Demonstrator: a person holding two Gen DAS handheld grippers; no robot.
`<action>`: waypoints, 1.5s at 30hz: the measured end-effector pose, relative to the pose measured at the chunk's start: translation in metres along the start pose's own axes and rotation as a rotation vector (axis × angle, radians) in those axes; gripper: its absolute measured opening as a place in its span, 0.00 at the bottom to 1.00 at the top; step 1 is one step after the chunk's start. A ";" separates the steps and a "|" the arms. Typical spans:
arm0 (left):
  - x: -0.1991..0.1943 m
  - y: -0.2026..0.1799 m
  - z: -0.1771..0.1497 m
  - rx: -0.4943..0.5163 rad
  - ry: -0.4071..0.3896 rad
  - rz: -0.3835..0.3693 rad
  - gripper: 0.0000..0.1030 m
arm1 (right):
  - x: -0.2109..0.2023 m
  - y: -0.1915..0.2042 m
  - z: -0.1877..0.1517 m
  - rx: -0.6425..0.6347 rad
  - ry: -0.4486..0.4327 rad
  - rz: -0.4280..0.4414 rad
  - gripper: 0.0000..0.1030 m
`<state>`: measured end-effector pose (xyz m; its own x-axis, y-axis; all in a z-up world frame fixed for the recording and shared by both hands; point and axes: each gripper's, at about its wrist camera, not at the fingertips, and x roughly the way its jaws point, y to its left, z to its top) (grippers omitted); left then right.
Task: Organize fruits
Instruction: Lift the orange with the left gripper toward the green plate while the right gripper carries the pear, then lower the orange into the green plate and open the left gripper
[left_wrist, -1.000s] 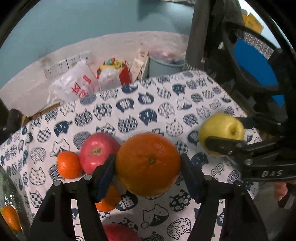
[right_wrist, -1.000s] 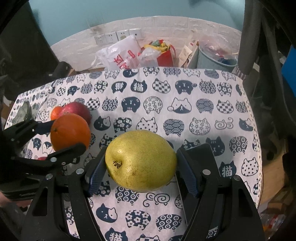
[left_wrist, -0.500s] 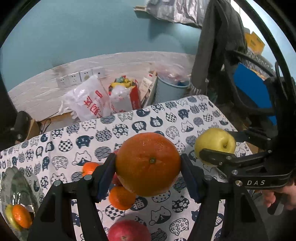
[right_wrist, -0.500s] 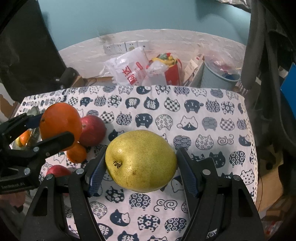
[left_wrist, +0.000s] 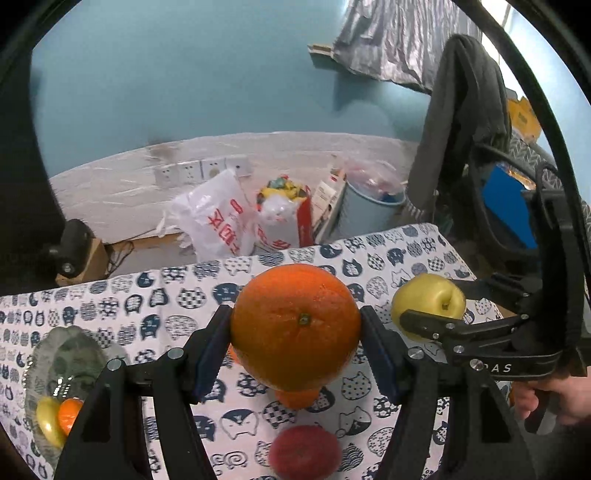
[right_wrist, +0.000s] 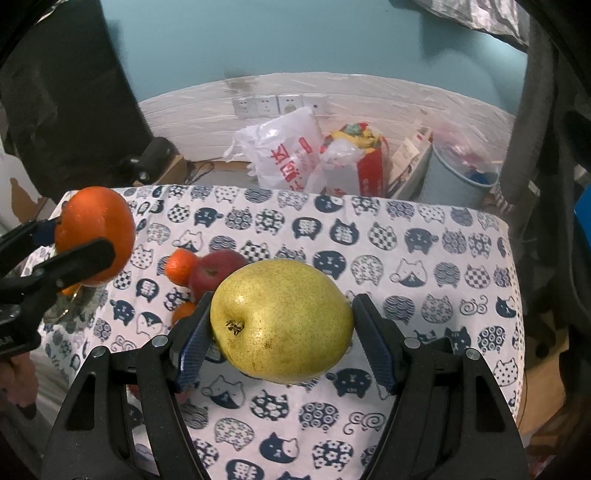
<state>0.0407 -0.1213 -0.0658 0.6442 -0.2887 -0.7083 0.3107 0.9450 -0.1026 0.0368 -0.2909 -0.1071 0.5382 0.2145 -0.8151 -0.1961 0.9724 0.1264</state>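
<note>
You are holding a large round orange (left_wrist: 295, 326) clamped in the left tool (left_wrist: 295, 332) and a speckled yellow-green pear (right_wrist: 281, 320) in the right tool (right_wrist: 280, 328), both above the cat-print bench (right_wrist: 424, 258), while a glass dish (left_wrist: 62, 369) holds two small fruits and red apples (left_wrist: 304, 452), tangerines remain loose.

The big orange (left_wrist: 295, 325) in the left tool (left_wrist: 295, 328) hides most of a small orange (left_wrist: 296, 398) under it. A red apple (left_wrist: 304, 456) below is blurry, and the picture edge cuts it off. In the right view, the pear (right_wrist: 281, 320) covers part of a red apple (right_wrist: 214, 271) and most of a small orange (right_wrist: 183, 312). The glass dish (left_wrist: 64, 363) is too blurry to see well.
</note>
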 end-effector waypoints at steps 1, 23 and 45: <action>-0.004 0.004 0.000 -0.006 -0.006 0.004 0.68 | 0.001 0.004 0.002 -0.005 0.000 0.004 0.71; -0.064 0.101 -0.025 -0.158 -0.049 0.135 0.68 | 0.018 0.114 0.030 -0.145 0.005 0.115 0.71; -0.097 0.204 -0.084 -0.325 -0.013 0.265 0.68 | 0.051 0.232 0.050 -0.278 0.049 0.217 0.71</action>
<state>-0.0171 0.1123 -0.0760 0.6817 -0.0290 -0.7310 -0.1020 0.9857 -0.1343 0.0595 -0.0502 -0.0912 0.4209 0.4022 -0.8131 -0.5205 0.8412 0.1467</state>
